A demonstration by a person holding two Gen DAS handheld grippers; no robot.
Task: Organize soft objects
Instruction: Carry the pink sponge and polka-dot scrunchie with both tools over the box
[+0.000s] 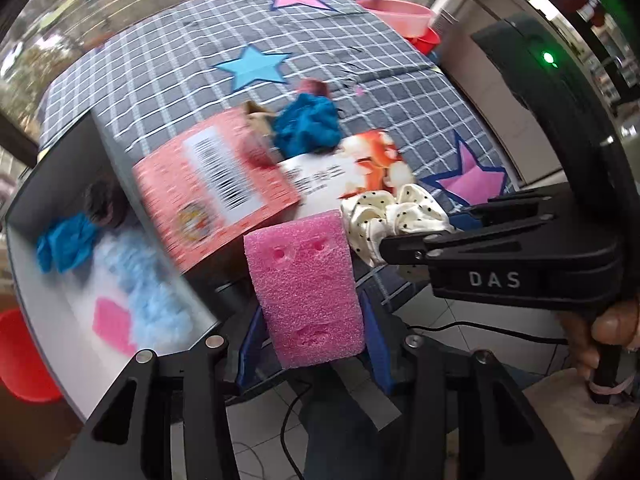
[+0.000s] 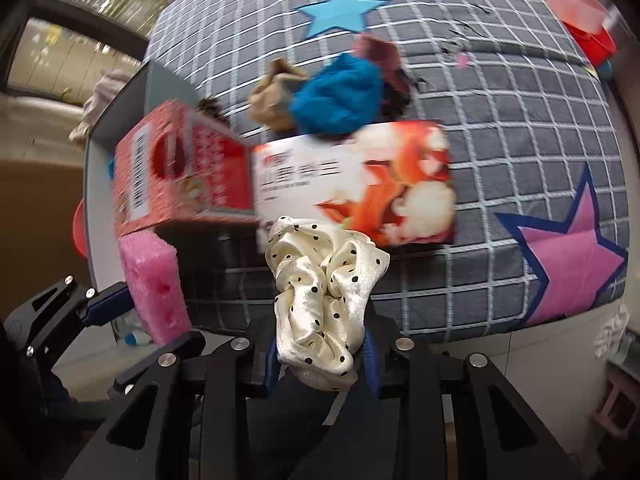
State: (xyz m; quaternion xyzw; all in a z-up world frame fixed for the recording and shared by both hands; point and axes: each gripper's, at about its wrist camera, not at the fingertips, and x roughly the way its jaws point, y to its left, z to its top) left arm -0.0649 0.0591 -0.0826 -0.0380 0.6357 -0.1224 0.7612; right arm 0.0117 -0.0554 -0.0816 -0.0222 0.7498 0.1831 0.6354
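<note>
My left gripper (image 1: pixel 308 344) is shut on a pink foam sponge (image 1: pixel 306 288) and holds it in the air at the table's near edge; the sponge also shows in the right wrist view (image 2: pixel 154 284). My right gripper (image 2: pixel 320 354) is shut on a cream polka-dot scrunchie (image 2: pixel 322 292), just right of the sponge; the scrunchie also shows in the left wrist view (image 1: pixel 384 216). A white bin (image 1: pixel 52 308) at the left holds a blue scrunchie (image 1: pixel 64 244), a light blue fluffy piece (image 1: pixel 148 280) and a pink sponge (image 1: pixel 114 326). A blue scrunchie (image 2: pixel 338 94), a tan one (image 2: pixel 272 96) and a maroon one (image 2: pixel 378 52) lie on the table.
A red carton (image 1: pixel 212 192) and a white-orange snack box (image 2: pixel 356 184) lie on the grey checked cloth (image 2: pixel 500 128) between the bin and the scrunchies. Pink and red basins (image 1: pixel 404 16) stand at the far right. A red tub (image 1: pixel 20 356) sits below left.
</note>
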